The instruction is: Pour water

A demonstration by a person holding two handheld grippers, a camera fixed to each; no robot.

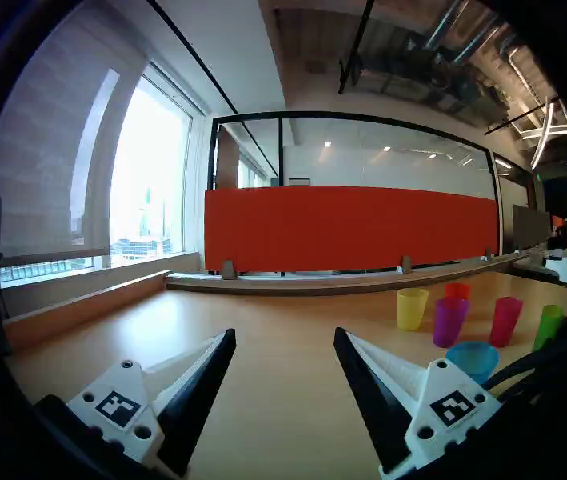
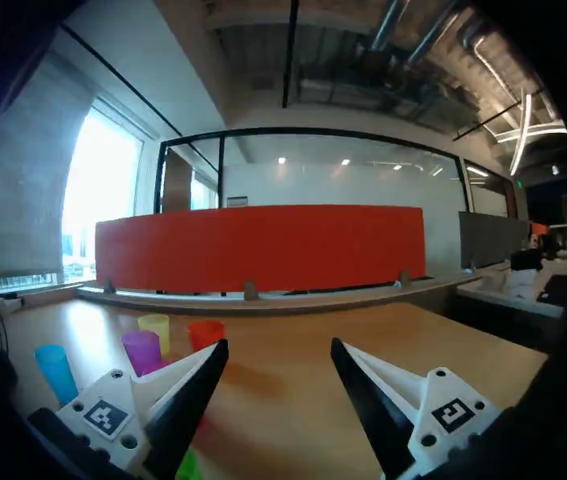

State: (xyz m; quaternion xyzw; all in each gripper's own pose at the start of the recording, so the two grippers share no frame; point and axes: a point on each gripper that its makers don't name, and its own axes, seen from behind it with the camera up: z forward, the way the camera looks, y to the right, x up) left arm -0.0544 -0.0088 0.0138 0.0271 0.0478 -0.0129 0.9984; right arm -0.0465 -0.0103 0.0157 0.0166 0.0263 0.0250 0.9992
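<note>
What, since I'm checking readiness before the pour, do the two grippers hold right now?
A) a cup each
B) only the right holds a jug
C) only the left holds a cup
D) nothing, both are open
D: the left gripper and the right gripper both have their fingers spread apart over the table, and the coloured cups stand off to the side, ungripped.
</note>
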